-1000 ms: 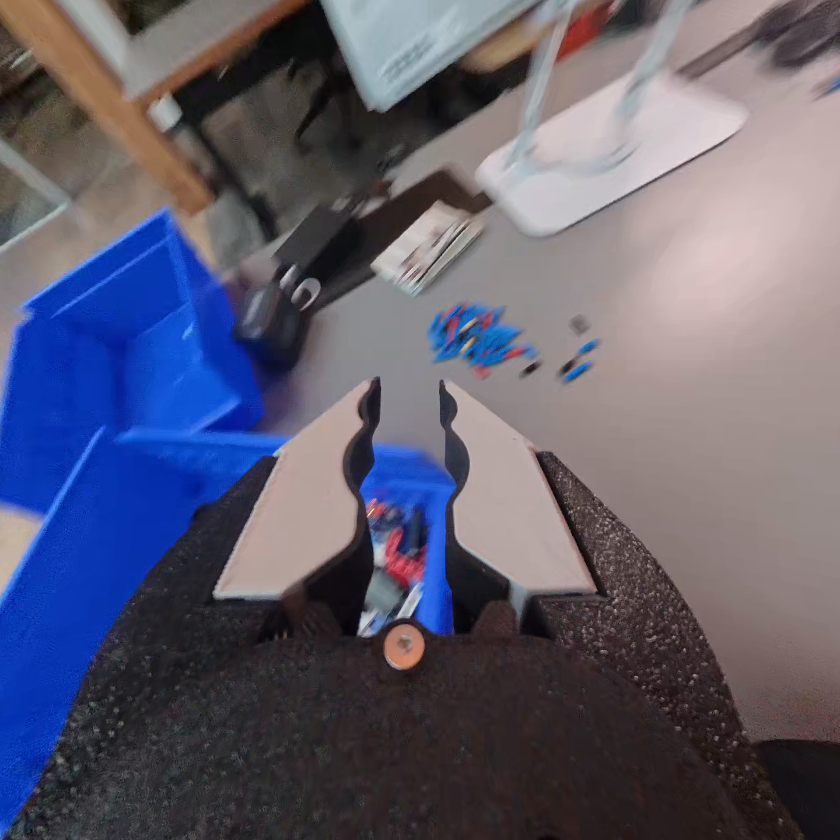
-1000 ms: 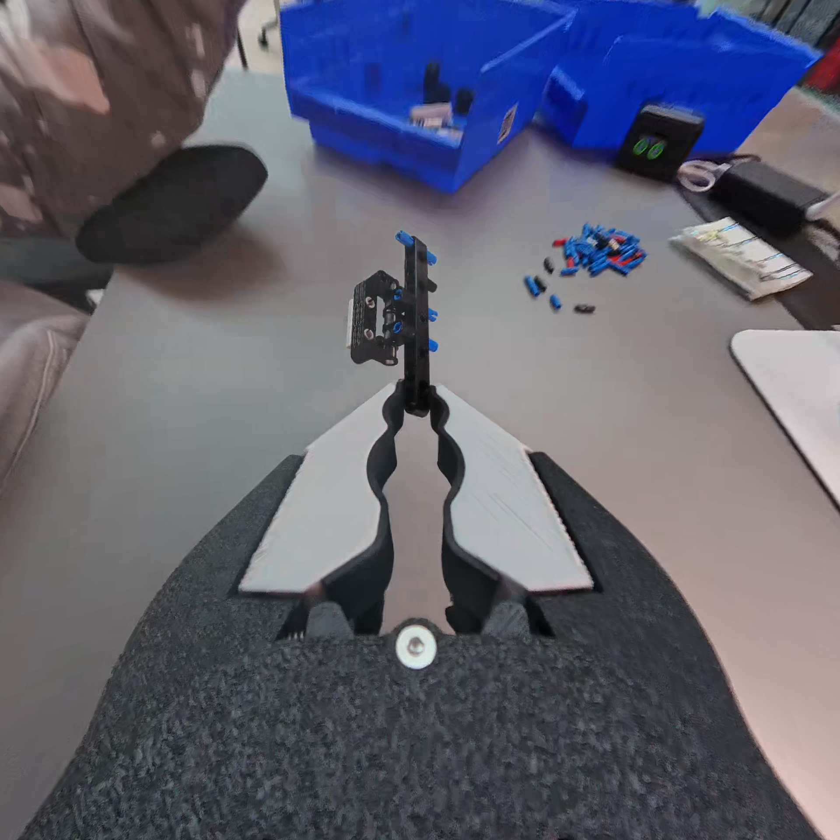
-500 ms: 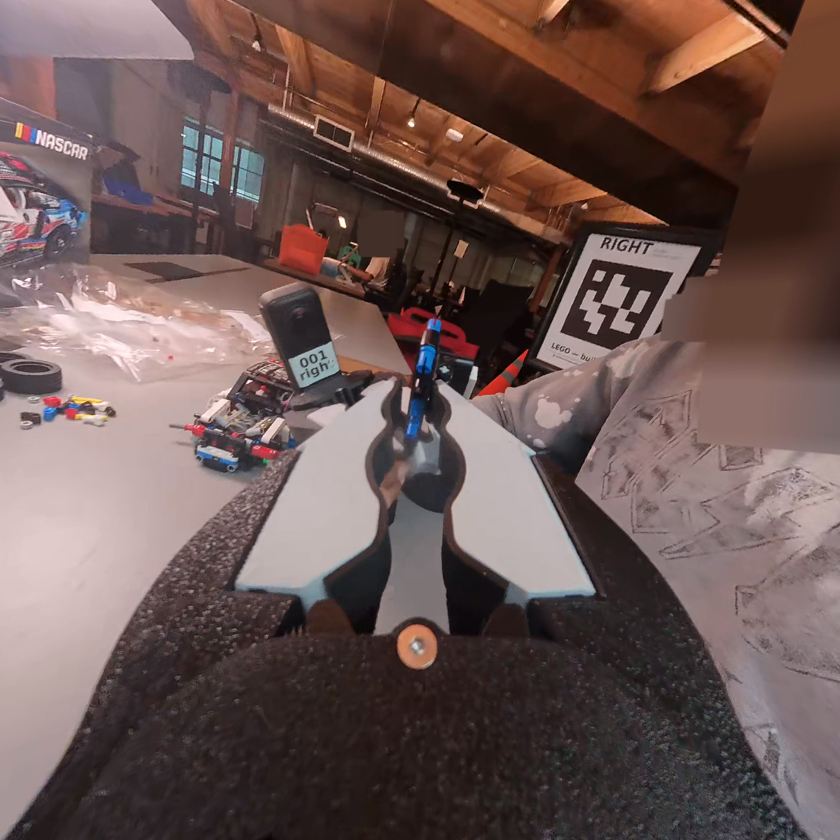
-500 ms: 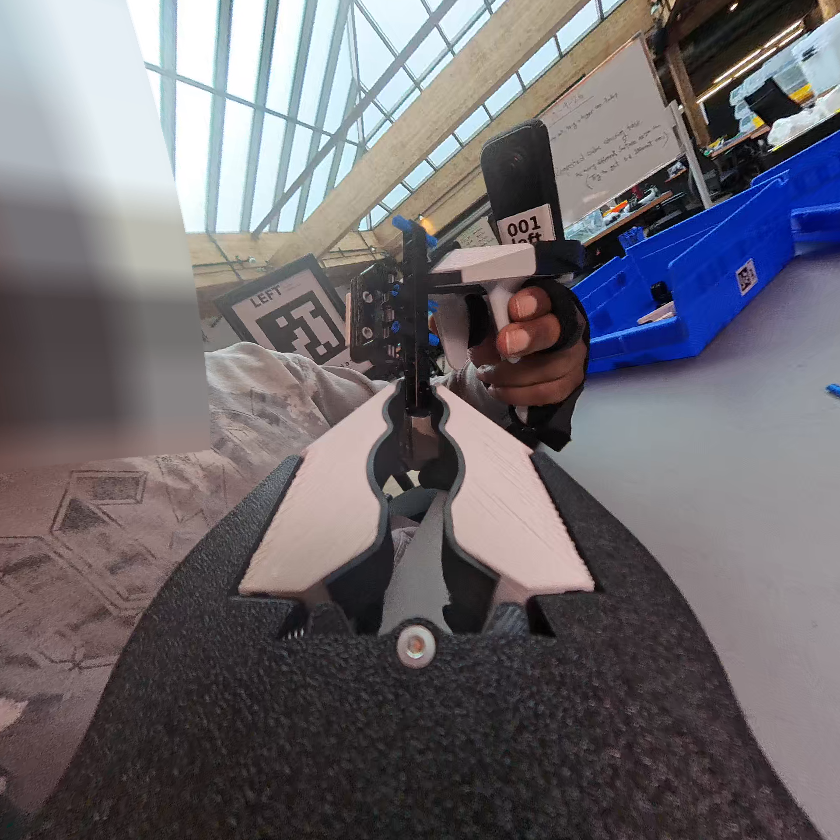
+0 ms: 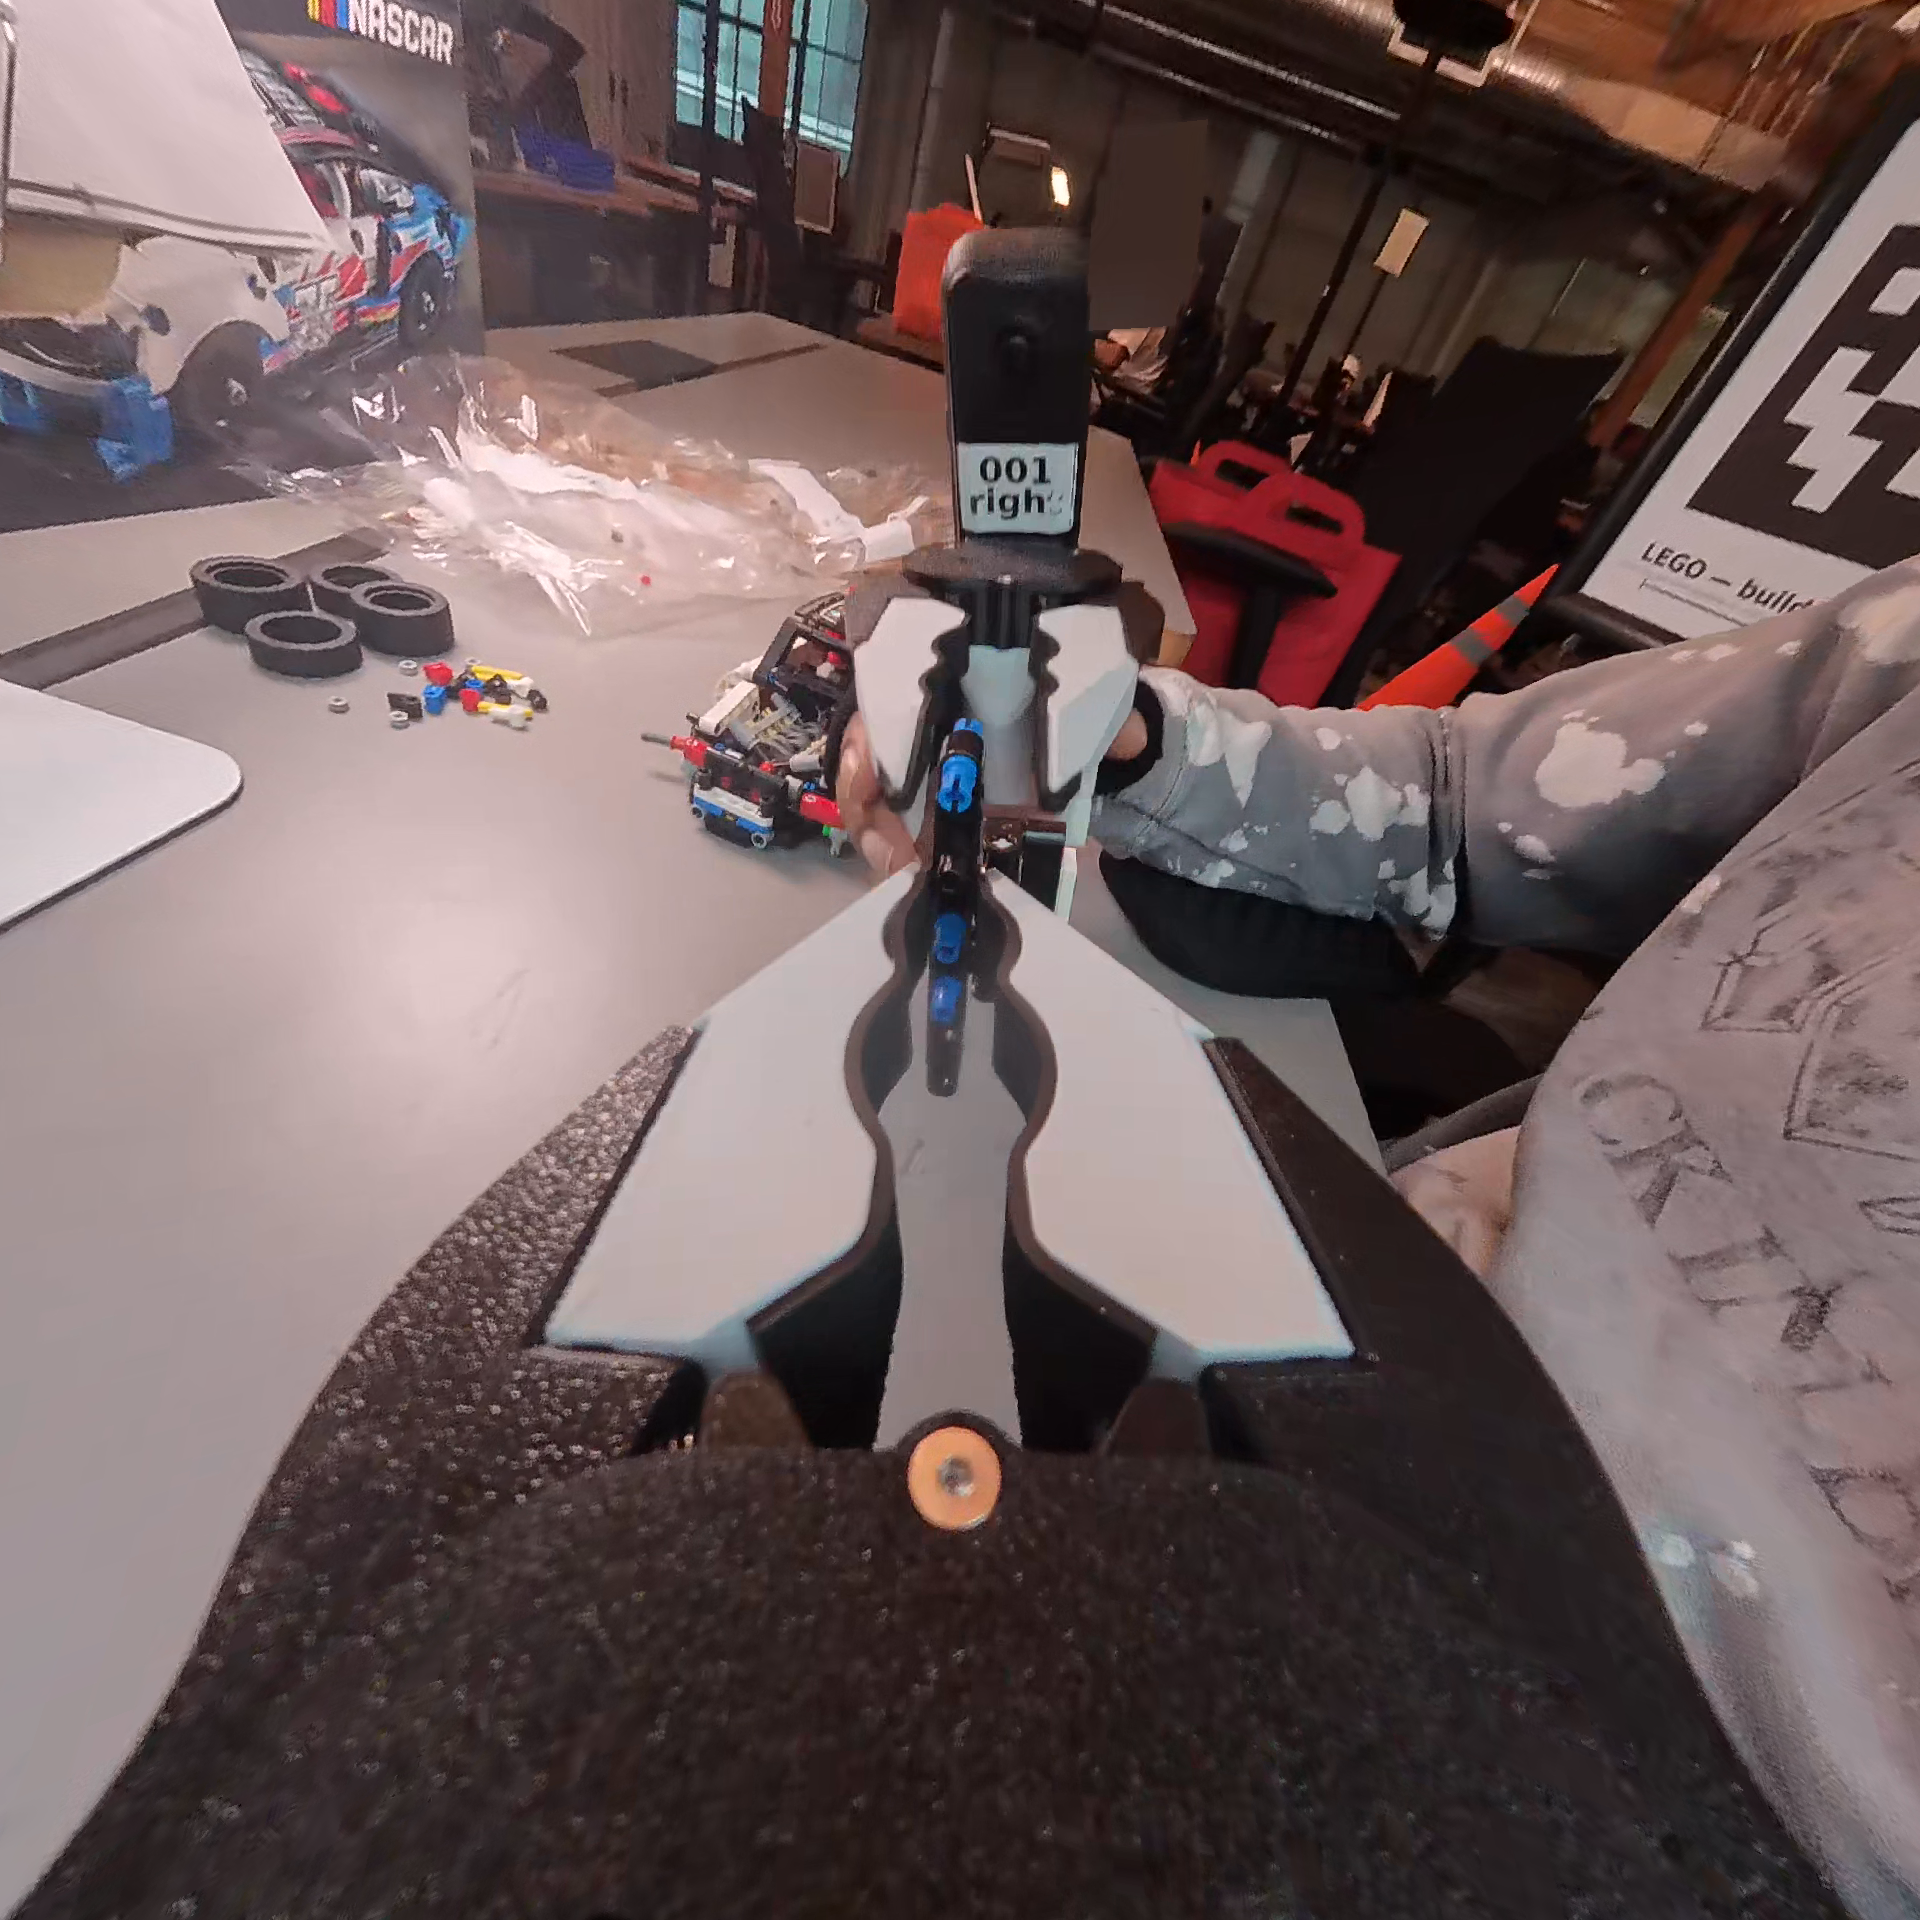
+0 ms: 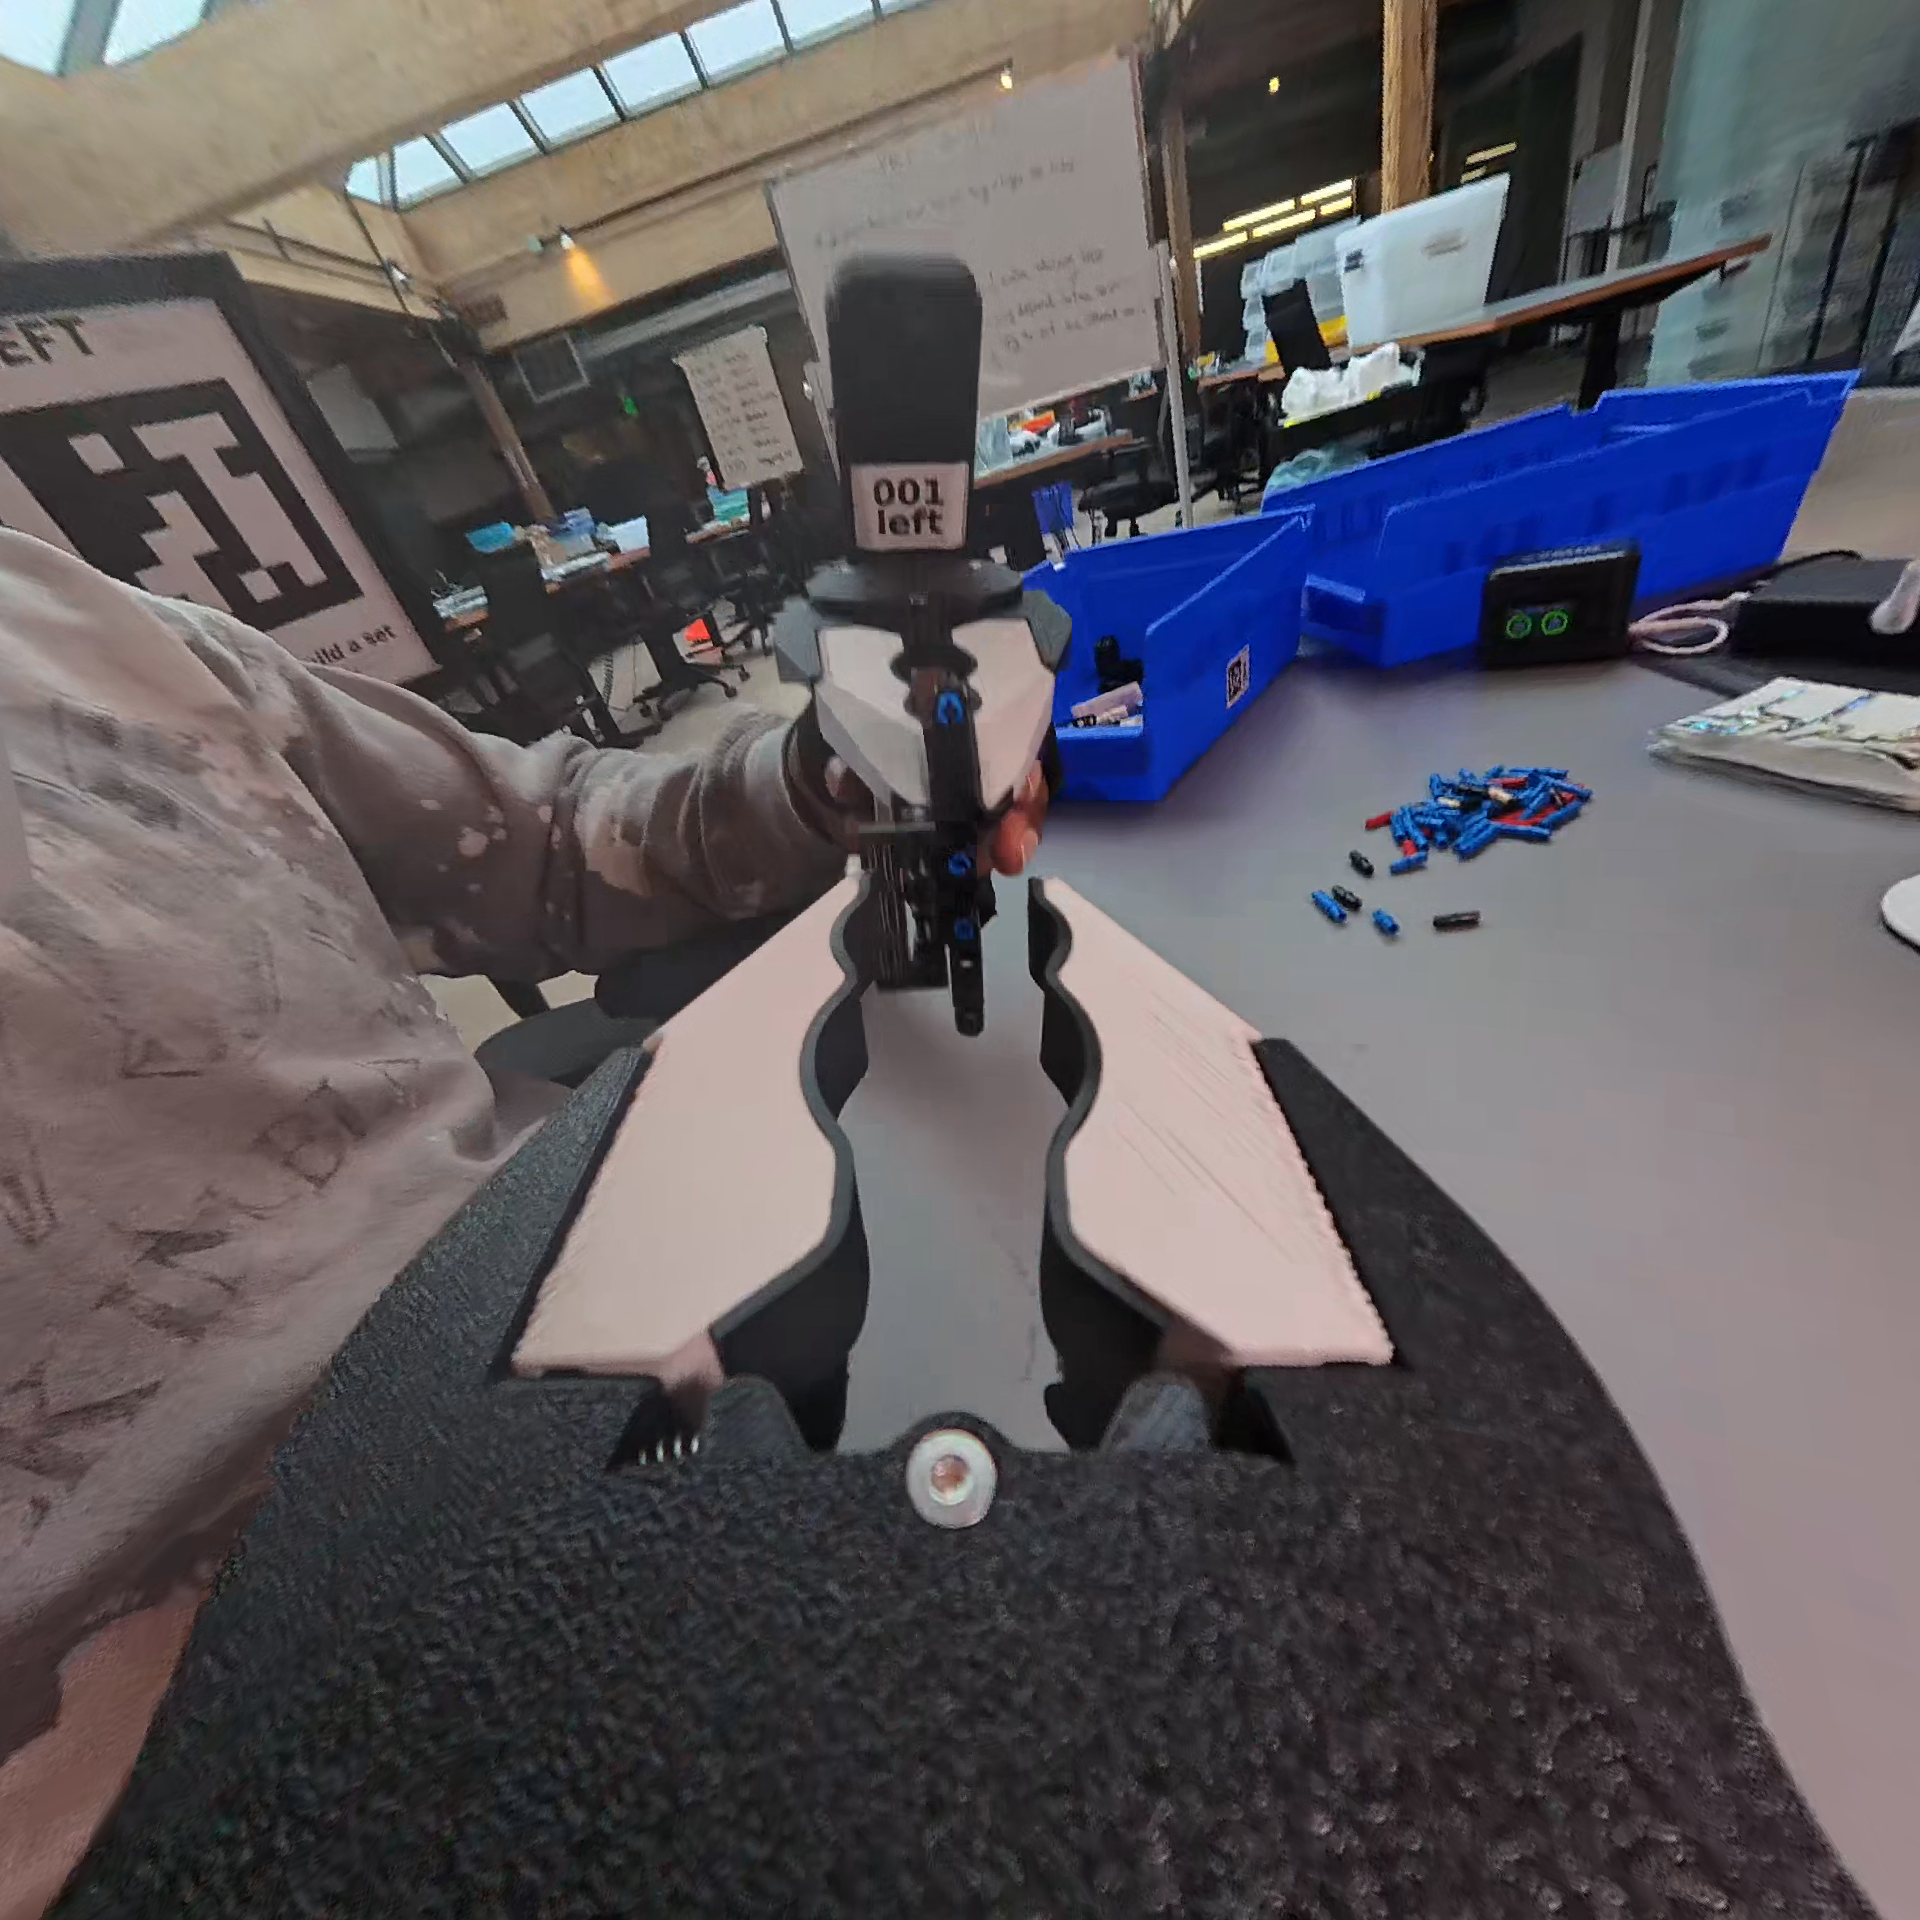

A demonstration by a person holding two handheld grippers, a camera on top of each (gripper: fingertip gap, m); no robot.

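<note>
A black beam assembly (image 5: 951, 914) with blue pins is clamped upright between the tips of my left gripper (image 5: 951, 883), which is shut on it. My right gripper (image 5: 982, 800) faces it from just beyond, jaws apart, with a hand around its handle. In the right wrist view my right gripper (image 6: 948, 894) is open and the assembly (image 6: 940, 935) stands between its spread fingertips; I cannot tell whether they touch it. The left gripper (image 6: 940, 790) grips the assembly's far end there. A sleeve (image 6: 468, 831) reaches in behind it.
Black tyres (image 5: 312, 613), loose coloured pieces (image 5: 468, 696), a partly built model car (image 5: 764, 748) and crumpled plastic bags (image 5: 623, 499) lie on the grey table (image 5: 364, 987). Blue bins (image 6: 1174, 665), a pile of blue and red pins (image 6: 1475, 810), a booklet (image 6: 1787, 738) and a black device (image 6: 1558, 613) sit at the right. My two grippers' fingertips are within a few centimetres of each other.
The right gripper was shut on the assembly and has opened. The left gripper was open over a blue bin, swung round to face the right one, and now grips the assembly.
</note>
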